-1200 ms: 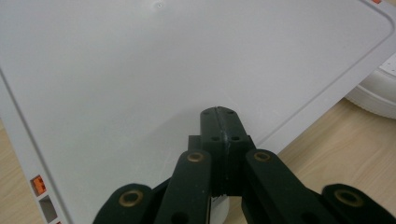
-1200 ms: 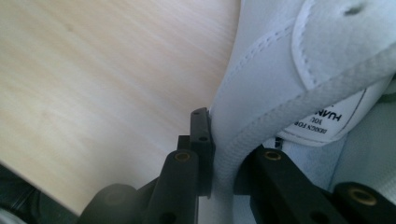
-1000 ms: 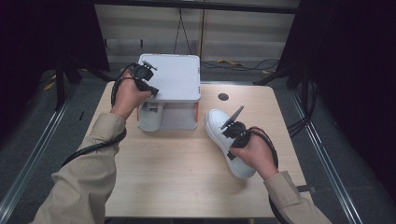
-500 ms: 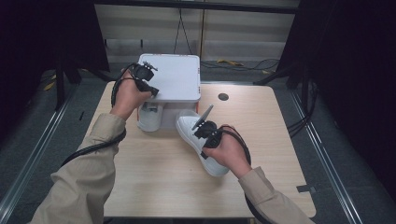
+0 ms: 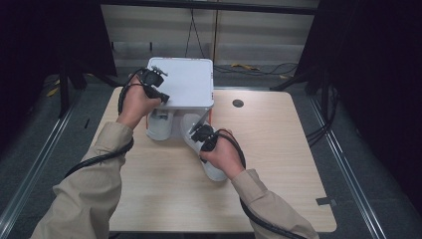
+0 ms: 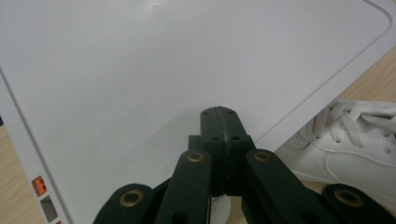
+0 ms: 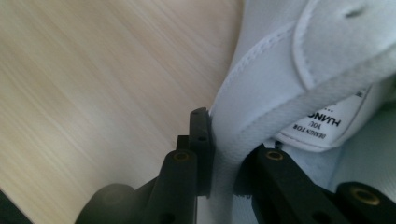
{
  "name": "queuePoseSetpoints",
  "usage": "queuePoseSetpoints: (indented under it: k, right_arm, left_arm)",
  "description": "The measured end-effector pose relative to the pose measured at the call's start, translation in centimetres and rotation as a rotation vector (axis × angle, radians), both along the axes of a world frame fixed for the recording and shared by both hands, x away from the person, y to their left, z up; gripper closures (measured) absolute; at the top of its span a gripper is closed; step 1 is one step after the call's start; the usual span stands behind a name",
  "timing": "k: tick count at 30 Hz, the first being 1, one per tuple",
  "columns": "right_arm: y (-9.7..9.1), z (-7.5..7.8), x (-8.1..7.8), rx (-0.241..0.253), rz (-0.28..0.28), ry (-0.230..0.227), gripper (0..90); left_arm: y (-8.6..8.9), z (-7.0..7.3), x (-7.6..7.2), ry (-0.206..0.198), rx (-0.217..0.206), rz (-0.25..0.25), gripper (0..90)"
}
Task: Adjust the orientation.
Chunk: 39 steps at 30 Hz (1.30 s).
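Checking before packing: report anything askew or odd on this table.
The white box lid is tilted up, pinched by the left claw. One white shoe sits beneath; the other, gripped by the right claw, lies angled outside.

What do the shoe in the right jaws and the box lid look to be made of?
The white shoe looks like smooth, matte leather or imitation leather, which one I can't tell: stitched panel seams, sewn-in printed label. The box lid looks like rigid white plastic, faintly satin: uniform surface with a moulded border groove.
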State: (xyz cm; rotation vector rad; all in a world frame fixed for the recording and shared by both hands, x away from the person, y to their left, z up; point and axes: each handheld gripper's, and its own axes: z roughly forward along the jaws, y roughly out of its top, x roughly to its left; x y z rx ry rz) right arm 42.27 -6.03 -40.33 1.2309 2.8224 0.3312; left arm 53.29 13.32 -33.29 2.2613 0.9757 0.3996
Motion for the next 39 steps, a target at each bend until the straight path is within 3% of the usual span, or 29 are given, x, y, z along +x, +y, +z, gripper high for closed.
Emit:
queuePoseSetpoints:
  k: [1,6,9,13,14,15,20,27,33,39]
  right_arm:
    - [0.9,0.2,0.1,-0.024,0.02,-0.02,81.3]
    - [2.2,0.1,0.2,-0.045,0.041,-0.032,80.3]
    - [2.8,0.0,0.3,-0.036,0.039,-0.045,79.6]
    - [3.2,-0.1,0.6,0.022,0.001,-0.049,79.5]
    - [3.2,-0.1,0.6,0.022,0.001,-0.049,79.5]
    - [3.6,-0.2,0.6,-0.002,0.014,-0.077,80.4]
    - [3.7,-0.7,1.6,0.035,0.001,-0.06,81.4]
    - [3.9,-1.2,3.4,0.049,-0.026,-0.05,77.3]
    - [3.2,-1.2,2.7,0.076,-0.009,-0.078,71.3]
    - [1.8,1.1,0.9,0.111,0.044,-0.091,64.8]
  left_arm:
    - [0.0,0.0,0.0,0.002,-0.005,0.002,90.0]
    - [-0.1,-0.1,-0.1,0.0,-0.008,0.004,90.0]
    - [-0.1,0.0,0.0,0.001,-0.005,0.003,90.0]
    - [0.1,-0.1,-0.1,0.0,-0.014,0.002,90.0]
    - [0.1,-0.1,-0.1,0.0,-0.014,0.002,90.0]
    - [0.1,-0.1,0.0,0.002,-0.014,0.0,90.0]
    - [0.1,-0.1,0.0,0.001,-0.017,-0.001,90.0]
    - [0.1,-0.1,0.0,0.003,-0.014,0.0,90.0]
    - [0.1,-0.1,-0.1,0.001,-0.014,0.0,90.0]
    - [0.2,-0.2,-0.1,0.001,-0.026,0.003,90.0]
